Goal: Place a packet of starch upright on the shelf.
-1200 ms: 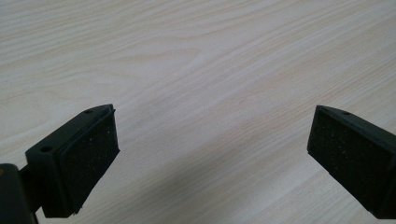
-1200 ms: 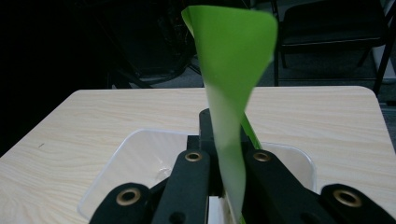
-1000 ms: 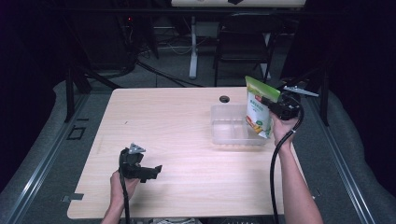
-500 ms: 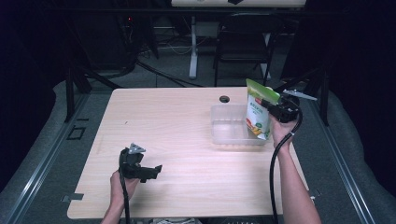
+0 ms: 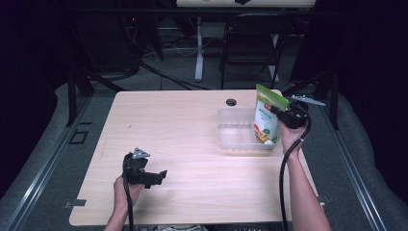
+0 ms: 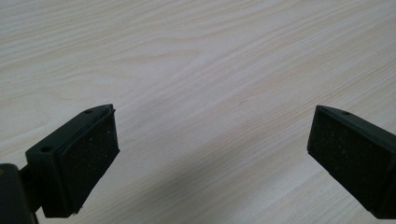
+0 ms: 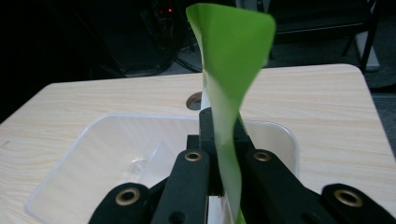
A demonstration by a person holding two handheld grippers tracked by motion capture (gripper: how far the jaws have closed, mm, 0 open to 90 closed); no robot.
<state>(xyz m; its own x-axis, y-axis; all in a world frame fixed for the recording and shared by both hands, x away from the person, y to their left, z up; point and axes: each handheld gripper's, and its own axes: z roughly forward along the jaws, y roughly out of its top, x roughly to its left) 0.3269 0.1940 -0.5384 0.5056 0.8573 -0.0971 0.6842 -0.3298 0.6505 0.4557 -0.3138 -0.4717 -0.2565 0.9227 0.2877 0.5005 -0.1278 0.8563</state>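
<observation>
Now the Pouch Hangs at the Tub

Right now the right hand-held gripper (image 5: 278,111) is pinched tight on the top part of a green pouch (image 5: 266,122). In the right gripper view, both black jaws squeeze the thin green pouch (image 7: 229,93) between them, and its top curls up above them. The pouch hangs straight down below the hand-held gripper, with its bottom in the right end of a clear tub (image 5: 235,130) or just in front of that end; I cannot tell which. I cannot tell if it rests on anything yet.

My guess is that the job is to put the pouch into the tub, and this step looks about half done. The next move, I think, is to lower the pouch a little, toward the middle of the tub, and then let the jaws open. The pouch is soft and floppy, so it may tip over when let go.

The right arm reaches forward along the right side of the bench (image 5: 183,125), and the hand is lifted up.

The left hand-held gripper (image 5: 161,175) sits low over the bench, well away from the tub. Its jaws are wide apart and hold nothing, with just bare wood (image 6: 210,79) between them.
</observation>
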